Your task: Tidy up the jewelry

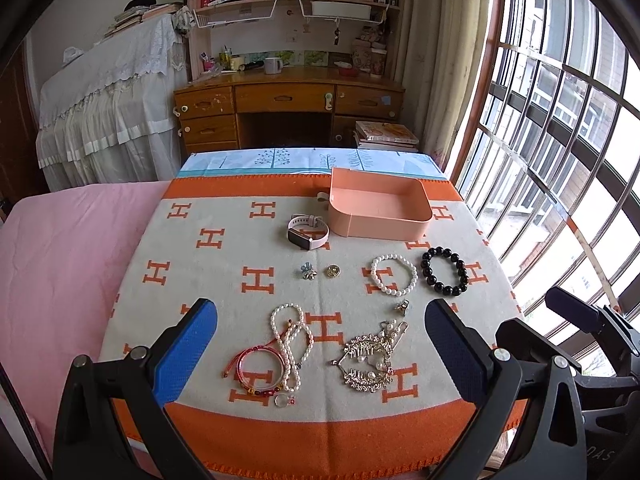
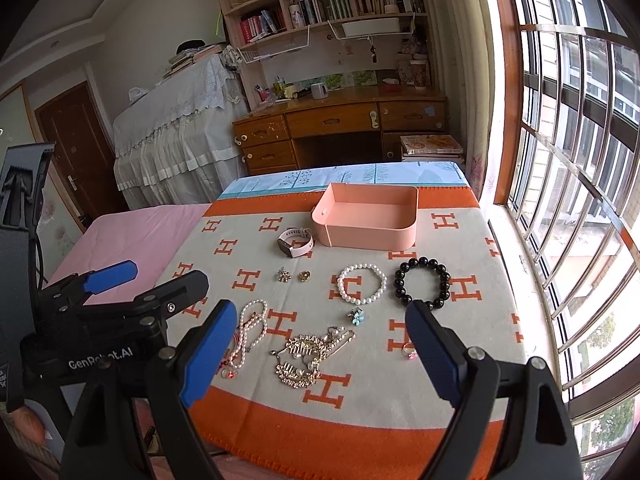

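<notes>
Hovering, both apart: left gripper; right gripper | pink-stone ring only in right view

The right gripper is wide open over the blanket. A gold hair clip lies between its blue fingers. The pink box sits at 12 o'clock, a black bead bracelet at 1 o'clock, and the left gripper at 9 o'clock.

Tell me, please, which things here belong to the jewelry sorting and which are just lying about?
Job: pink box, watch, pearl bracelet, black bead bracelet, pearl necklace, gold hair clips.

Lying about: mug, book stack.
</notes>
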Demonstrator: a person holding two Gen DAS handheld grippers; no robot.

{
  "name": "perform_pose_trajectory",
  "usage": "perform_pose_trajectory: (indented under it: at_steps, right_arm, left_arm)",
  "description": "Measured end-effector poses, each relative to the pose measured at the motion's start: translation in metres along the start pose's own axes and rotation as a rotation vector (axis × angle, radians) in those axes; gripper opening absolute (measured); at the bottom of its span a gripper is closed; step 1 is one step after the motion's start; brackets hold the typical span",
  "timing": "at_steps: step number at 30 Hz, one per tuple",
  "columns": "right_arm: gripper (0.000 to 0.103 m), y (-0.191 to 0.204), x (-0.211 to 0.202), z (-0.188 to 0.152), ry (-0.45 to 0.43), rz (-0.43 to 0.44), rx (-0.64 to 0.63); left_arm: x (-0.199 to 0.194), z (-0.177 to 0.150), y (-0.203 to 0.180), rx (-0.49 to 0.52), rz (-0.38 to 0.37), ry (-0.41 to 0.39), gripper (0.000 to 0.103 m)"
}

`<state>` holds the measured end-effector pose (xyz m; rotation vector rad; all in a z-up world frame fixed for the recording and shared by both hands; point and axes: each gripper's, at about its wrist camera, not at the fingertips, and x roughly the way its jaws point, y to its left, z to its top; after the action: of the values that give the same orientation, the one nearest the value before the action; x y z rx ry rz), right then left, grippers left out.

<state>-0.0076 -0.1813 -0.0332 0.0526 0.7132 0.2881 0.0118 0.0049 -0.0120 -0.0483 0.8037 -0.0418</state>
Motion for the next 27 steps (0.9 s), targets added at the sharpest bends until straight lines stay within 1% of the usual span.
perform_pose_trajectory:
  at_steps: [27]
  right_arm:
    - [0.087, -0.0006, 0.0028, -0.0029, 0.007, 0.007, 0.008]
  left_arm:
    - [0.0039, -0.0082, 0.0026, 0.006, 0.004, 0.007, 0.102]
